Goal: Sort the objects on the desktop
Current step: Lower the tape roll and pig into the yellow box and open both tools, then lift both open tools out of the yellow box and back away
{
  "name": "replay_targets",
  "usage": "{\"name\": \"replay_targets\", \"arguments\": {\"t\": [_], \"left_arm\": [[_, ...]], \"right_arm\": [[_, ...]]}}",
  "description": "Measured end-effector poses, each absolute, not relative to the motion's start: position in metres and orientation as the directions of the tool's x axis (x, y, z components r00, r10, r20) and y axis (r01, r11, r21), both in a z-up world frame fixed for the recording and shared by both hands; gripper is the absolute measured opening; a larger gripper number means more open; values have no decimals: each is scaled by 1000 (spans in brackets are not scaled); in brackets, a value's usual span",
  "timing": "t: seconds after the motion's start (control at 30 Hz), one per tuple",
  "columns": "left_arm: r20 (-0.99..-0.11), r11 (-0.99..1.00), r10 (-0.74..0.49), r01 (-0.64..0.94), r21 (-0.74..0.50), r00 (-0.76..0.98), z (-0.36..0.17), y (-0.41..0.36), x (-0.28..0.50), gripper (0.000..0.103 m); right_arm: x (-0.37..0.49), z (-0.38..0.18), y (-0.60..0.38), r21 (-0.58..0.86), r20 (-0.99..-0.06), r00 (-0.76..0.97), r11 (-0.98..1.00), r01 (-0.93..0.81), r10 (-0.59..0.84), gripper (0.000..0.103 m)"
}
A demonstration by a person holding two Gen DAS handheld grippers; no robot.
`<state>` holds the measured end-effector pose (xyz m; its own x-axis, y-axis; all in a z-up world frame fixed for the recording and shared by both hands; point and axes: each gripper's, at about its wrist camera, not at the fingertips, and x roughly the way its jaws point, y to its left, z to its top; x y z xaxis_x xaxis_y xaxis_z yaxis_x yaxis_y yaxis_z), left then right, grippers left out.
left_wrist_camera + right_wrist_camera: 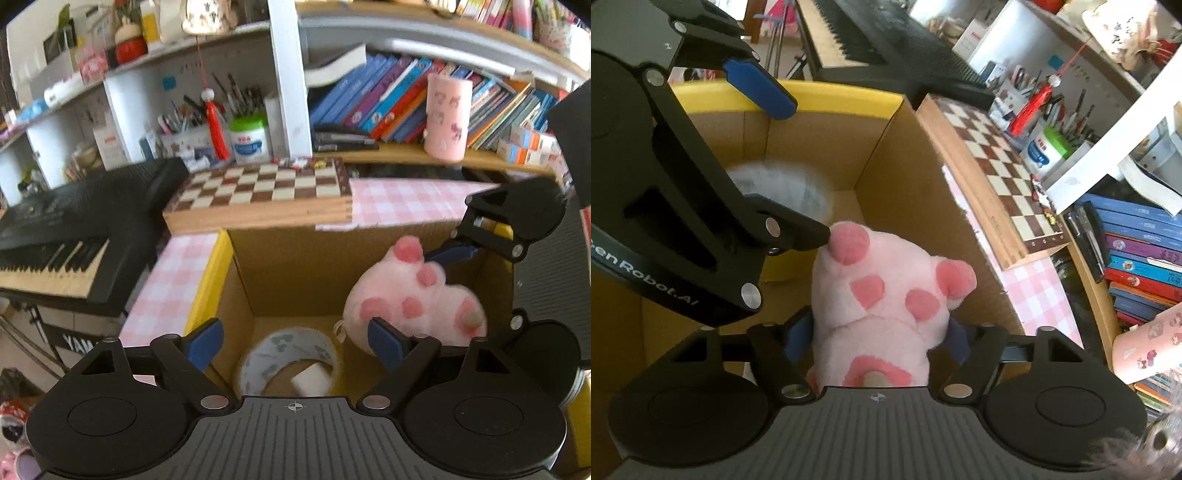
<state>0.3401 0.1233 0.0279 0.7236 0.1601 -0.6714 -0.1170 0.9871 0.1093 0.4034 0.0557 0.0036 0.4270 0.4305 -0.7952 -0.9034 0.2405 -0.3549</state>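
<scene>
A pink plush toy with darker pink spots is held between the pads of my right gripper, over the open cardboard box. The toy also shows in the left wrist view, with the right gripper above it. My left gripper is open and empty above the box. On the box floor lie a roll of patterned tape and a small white block. In the right wrist view the left gripper hangs over the blurred tape roll.
A wooden chessboard lies behind the box on the pink checked tablecloth. A black keyboard stands to the left. A pink cup, books and pen holders fill the shelves behind. The box has a yellow flap at its left.
</scene>
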Motion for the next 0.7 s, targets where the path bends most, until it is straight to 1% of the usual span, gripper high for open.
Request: {"name": "replay_targets", "arguments": {"t": [0.13, 0.27, 0.37, 0.57, 0.7], "left_arm": [[-611, 990, 140, -116, 80, 779, 46, 121, 328, 89], [-543, 992, 126, -109, 64, 830, 66, 118, 311, 92], [-498, 994, 112, -102, 46, 860, 79, 116, 296, 92], [-456, 996, 82, -88, 8, 886, 89, 113, 271, 92], [-427, 995, 96, -90, 35, 899, 89, 109, 251, 92]], "right_arm": [[402, 17, 47, -304, -777, 421, 307, -902, 468, 81], [389, 34, 34, -318, -736, 461, 348, -882, 496, 81], [381, 50, 22, -308, -706, 482, 388, -869, 519, 81], [356, 78, -3, -297, -631, 553, 489, -820, 544, 81], [337, 90, -17, -295, -591, 591, 535, -792, 549, 81]]}}
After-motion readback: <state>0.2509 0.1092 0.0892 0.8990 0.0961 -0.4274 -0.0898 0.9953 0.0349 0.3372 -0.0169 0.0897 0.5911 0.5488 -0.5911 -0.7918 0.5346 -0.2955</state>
